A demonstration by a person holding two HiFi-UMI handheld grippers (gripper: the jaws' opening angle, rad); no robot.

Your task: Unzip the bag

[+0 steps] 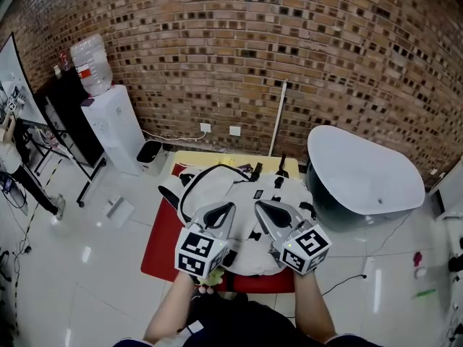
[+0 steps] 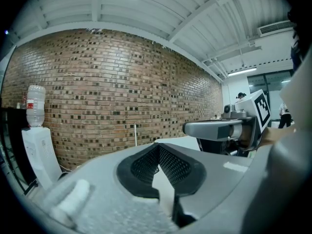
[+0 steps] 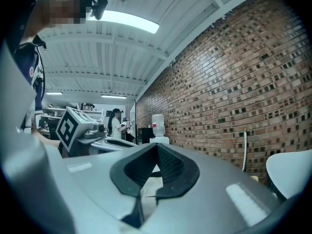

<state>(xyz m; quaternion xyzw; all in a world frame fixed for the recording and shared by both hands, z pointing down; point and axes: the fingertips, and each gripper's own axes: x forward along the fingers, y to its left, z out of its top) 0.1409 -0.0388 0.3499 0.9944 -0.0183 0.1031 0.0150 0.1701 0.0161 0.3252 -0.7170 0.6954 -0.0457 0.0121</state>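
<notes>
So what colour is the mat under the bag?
The mat is red; the head view shows it best.

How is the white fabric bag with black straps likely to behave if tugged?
Probably floppy: the white fabric bag lies slumped on the red mat. It would likely slide or bunch rather than stay put. Its looped black strap may trail.

There is one white bag point(image 1: 246, 201), with two tools over it: the left tool point(image 1: 230, 207) and the right tool point(image 1: 259, 205). Left of the bag stands one water dispenser point(image 1: 116, 125) carrying one bottle point(image 1: 92, 63). Right of the bag is one white tub point(image 1: 362, 176), under it one red mat point(image 1: 163, 244), and behind it two wall sockets point(image 1: 206, 128) point(image 1: 236, 131).
</notes>
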